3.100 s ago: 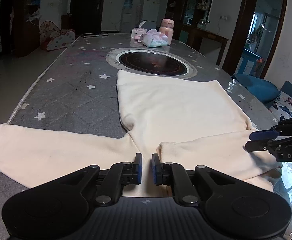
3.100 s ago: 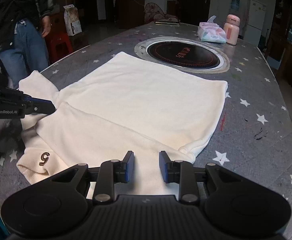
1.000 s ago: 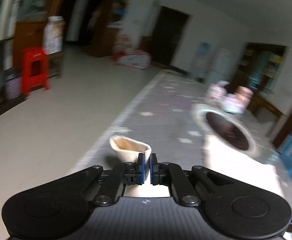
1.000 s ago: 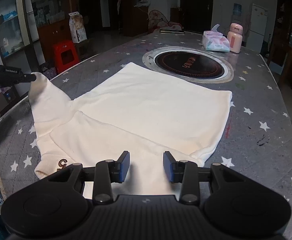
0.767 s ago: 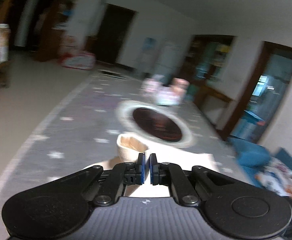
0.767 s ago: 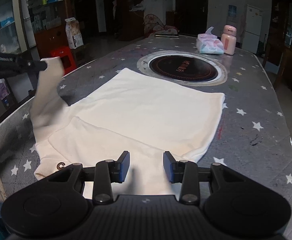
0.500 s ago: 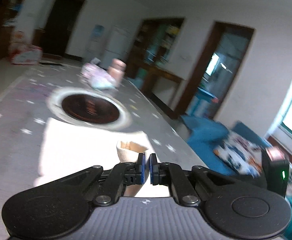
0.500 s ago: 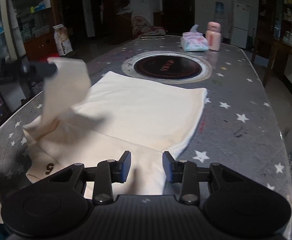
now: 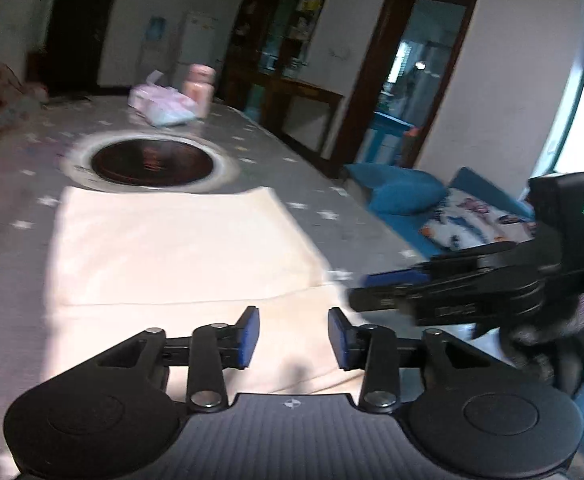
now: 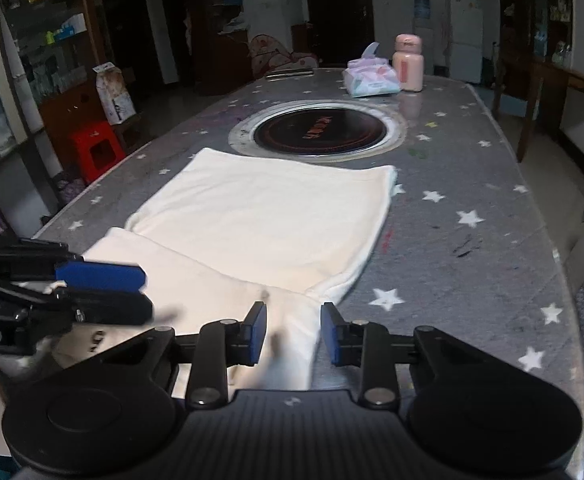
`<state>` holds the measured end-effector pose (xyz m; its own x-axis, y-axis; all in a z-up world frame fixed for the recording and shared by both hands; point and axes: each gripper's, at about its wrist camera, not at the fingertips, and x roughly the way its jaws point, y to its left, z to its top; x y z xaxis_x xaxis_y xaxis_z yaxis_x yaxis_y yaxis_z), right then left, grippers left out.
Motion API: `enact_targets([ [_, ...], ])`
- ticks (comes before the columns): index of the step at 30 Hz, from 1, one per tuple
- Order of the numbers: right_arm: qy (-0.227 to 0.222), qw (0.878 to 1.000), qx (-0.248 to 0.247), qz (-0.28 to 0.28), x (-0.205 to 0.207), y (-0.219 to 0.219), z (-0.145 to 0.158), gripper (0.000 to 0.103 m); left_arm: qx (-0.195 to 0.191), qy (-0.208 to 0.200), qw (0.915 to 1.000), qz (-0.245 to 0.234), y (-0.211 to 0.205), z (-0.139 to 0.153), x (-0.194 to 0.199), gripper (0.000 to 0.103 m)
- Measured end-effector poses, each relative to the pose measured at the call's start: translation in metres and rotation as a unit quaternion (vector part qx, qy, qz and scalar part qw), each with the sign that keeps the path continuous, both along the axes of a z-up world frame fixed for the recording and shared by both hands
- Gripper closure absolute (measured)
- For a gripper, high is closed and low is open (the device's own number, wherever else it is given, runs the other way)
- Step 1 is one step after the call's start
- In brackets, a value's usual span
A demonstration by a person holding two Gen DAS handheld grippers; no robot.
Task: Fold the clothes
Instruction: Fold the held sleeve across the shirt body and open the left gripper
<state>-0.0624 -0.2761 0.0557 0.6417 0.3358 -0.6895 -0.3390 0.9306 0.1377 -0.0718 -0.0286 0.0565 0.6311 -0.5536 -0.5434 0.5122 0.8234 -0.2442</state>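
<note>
A cream sweatshirt point(image 10: 272, 216) lies flat on the grey star-patterned table point(image 10: 472, 184), hem toward the round hob. Both sleeves lie folded across its near part point(image 10: 196, 280). In the left wrist view my left gripper point(image 9: 292, 320) hovers over the near cloth point(image 9: 172, 248); its jaws are opening and nothing is between them. It also shows at the left of the right wrist view point(image 10: 144, 292). My right gripper point(image 10: 294, 320) sits low over the near right sleeve end; its jaws are closing a little, with cloth under the gap but not pinched. It appears side-on in the left view point(image 9: 372, 292).
A round black hob point(image 10: 318, 132) is set in the table beyond the sweatshirt. A tissue pack point(image 10: 370, 80) and a pink bottle point(image 10: 408, 66) stand at the far end. A red stool point(image 10: 96, 148) is left of the table, a blue sofa point(image 9: 412, 200) right.
My left gripper swung the left sleeve from beyond the table's left edge over the sweatshirt toward the right gripper, then let it go and opened. The right gripper's jaws narrowed slightly.
</note>
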Motion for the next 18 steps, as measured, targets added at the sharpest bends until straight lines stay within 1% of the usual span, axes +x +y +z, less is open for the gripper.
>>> enact_targets([
  [4,0.015,1.000,0.002,0.017,0.004,0.012,-0.009,0.073,0.036,0.005,0.9987,0.037,0.035,-0.007,-0.002,0.061],
  [8,0.033,0.999,-0.001,0.028,0.008,0.022,-0.021,0.073,0.072,0.003,0.9950,0.070,0.060,-0.012,-0.008,0.059],
  [12,0.039,0.998,-0.006,0.038,0.007,0.030,-0.024,0.073,0.099,0.007,0.9923,0.074,0.075,-0.019,-0.018,0.058],
  [15,0.044,0.998,-0.010,0.043,0.006,0.032,-0.025,0.076,0.115,0.012,0.9909,0.070,0.078,-0.025,-0.023,0.058],
  [18,0.045,0.998,-0.013,0.041,0.006,0.033,-0.024,0.086,0.123,0.018,0.9896,0.073,0.082,-0.032,-0.024,0.059],
])
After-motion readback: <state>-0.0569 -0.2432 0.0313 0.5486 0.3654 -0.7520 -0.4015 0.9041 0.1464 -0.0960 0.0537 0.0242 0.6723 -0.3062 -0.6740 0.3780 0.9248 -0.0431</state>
